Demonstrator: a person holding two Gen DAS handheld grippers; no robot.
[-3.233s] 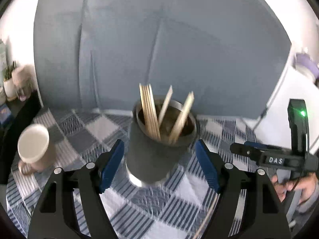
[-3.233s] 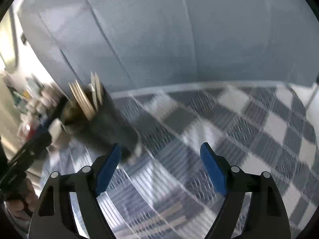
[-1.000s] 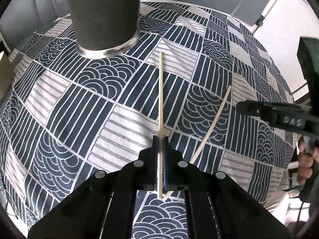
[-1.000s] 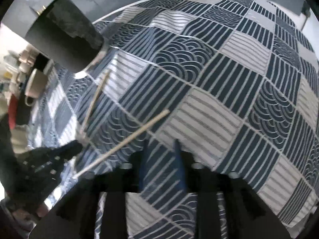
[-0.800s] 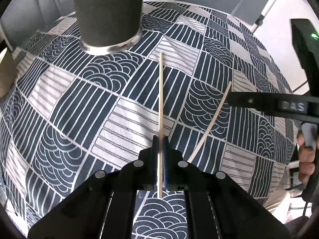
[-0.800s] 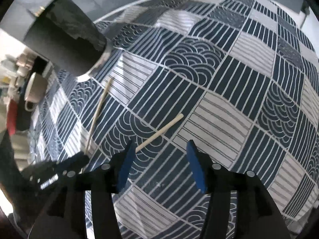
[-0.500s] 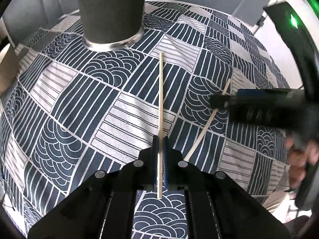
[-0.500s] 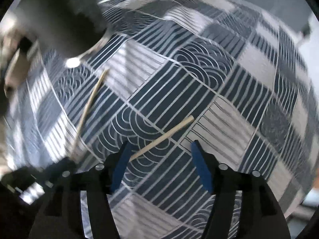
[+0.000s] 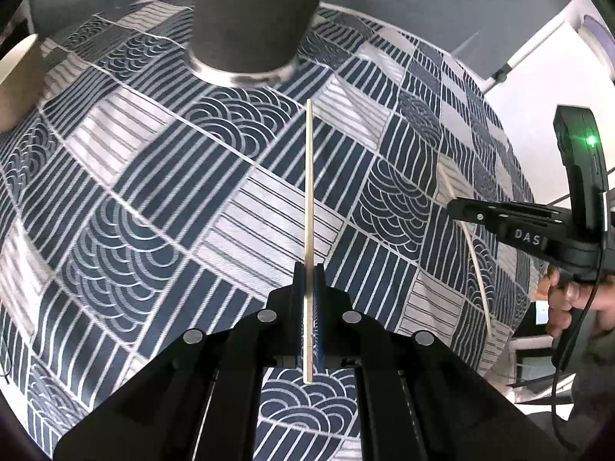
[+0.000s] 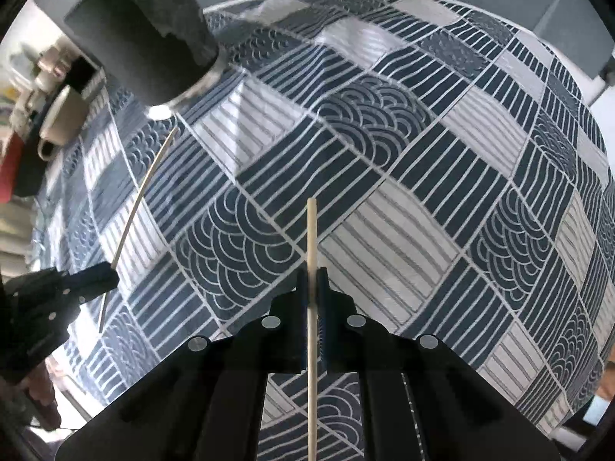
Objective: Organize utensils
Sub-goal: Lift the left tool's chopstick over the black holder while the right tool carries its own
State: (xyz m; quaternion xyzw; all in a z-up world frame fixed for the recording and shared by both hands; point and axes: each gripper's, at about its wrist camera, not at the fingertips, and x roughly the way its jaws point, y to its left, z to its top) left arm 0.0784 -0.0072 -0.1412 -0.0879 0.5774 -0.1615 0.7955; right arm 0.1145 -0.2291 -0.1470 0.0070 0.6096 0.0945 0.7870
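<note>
two thin, pale wooden chopsticks, one per tool. left hand-held gripper clamped on a pale wooden chopstick, pinched near its rear end, most of the length pointing out toward 12 o'clock at the dark grey cylindrical holder with a shiny metal base. right hand-held gripper likewise pressed shut on a second pale wooden chopstick, held nearer mid-length, with a short tip ahead toward 12 o'clock and a long tail running back between the fingers.

likely very light, stiff and smooth; little squeeze needed, though a round slim stick probably rolls or pivots between flat pads. the rear-end hold on the left probably leaves the far tip prone to swing, so a slow, level carry seems wise; the right's mid-length hold looks steadier. dropping in tip-first from above the rim appears the sensible approach.

tabletop covered by a navy-and-white patchwork cloth of stripes and wave arcs, soft and apparently grippy, lying flat without visible folds. in the right wrist view, holder at 10 o'clock, a cream mug beyond it at 9 o'clock beside blurred clutter. grey wall panel behind at 12 o'clock; white surface off the cloth's right edge.
</note>
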